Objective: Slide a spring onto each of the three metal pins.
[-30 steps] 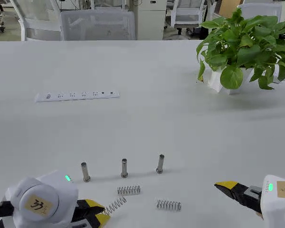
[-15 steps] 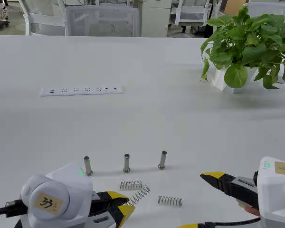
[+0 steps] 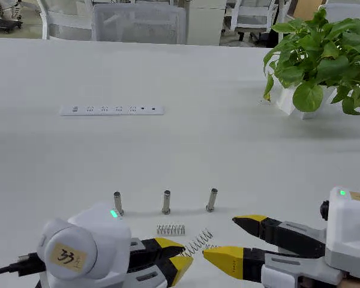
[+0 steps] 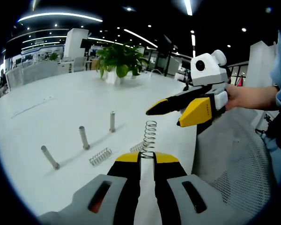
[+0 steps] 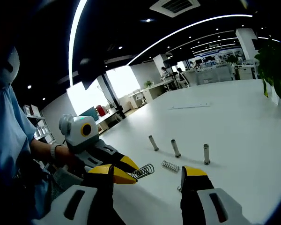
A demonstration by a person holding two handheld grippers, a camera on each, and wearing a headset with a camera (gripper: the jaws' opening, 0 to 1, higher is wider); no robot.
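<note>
- White table [image 3: 240, 150]: wide and flat, with all the small parts near the front edge.
- Right gripper [image 3: 221, 238]: jaws wide apart, holding nothing, just beside the held spring.
- Left gripper [image 3: 183, 253]: jaws pinched together on one end of a spring [image 3: 198, 241], in front of the pins.
- Three metal pins [image 3: 166, 201]: standing up in a row, all bare.
- Second spring [image 3: 171, 229]: lying flat just in front of the middle pin.
- Probably very light, bendy and bouncy; best pinched softly near one end, with the other end left free for the pin.
</note>
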